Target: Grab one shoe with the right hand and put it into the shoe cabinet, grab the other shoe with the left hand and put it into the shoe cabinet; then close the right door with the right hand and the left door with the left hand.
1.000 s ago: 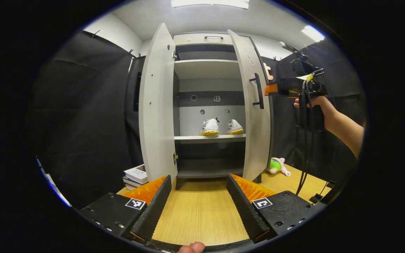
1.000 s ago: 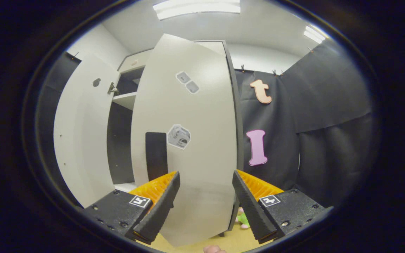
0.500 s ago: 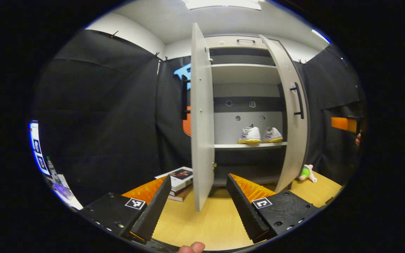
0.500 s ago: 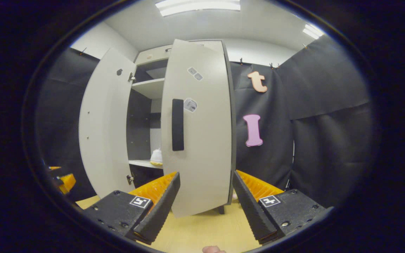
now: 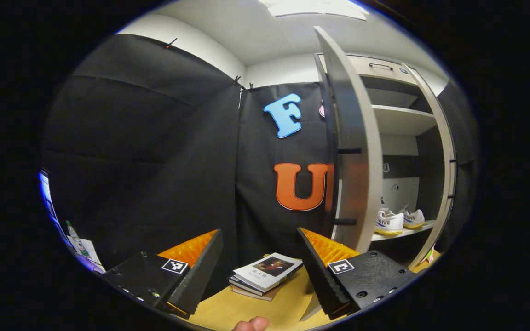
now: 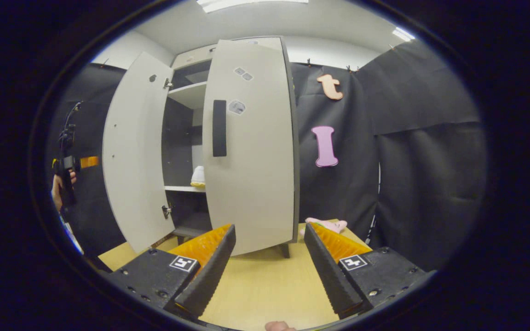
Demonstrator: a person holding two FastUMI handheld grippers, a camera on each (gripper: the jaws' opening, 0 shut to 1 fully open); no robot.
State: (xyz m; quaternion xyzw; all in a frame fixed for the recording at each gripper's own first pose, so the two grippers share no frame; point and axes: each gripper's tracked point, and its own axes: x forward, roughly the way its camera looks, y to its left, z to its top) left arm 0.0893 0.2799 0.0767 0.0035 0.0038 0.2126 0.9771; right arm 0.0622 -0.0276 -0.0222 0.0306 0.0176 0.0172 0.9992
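The grey shoe cabinet [image 6: 191,56] stands on the wooden table with both doors ajar. Two white shoes with yellow soles [image 5: 389,222] [image 5: 413,218] sit side by side on its middle shelf; one shoe [image 6: 198,176] peeks out between the doors in the right gripper view. My left gripper [image 5: 260,272] is open and empty, off the outer side of the left door [image 5: 354,151], near that door's black handle [image 5: 344,186]. My right gripper [image 6: 268,271] is open and empty, a little back from the right door [image 6: 251,151] and its handle [image 6: 219,128]. The left gripper [image 6: 68,164], held in a hand, shows beyond the left door [image 6: 136,151].
A stack of books [image 5: 267,272] lies on the table just ahead of my left gripper. A pink plush toy [image 6: 327,224] lies beside the cabinet's right foot. Black cloth walls close in behind and on both sides. Bare tabletop [image 6: 265,285] stretches before the right gripper.
The left gripper has swung left, from facing the open cabinet to the outer side of the left door. The right gripper has drawn back from the right door.
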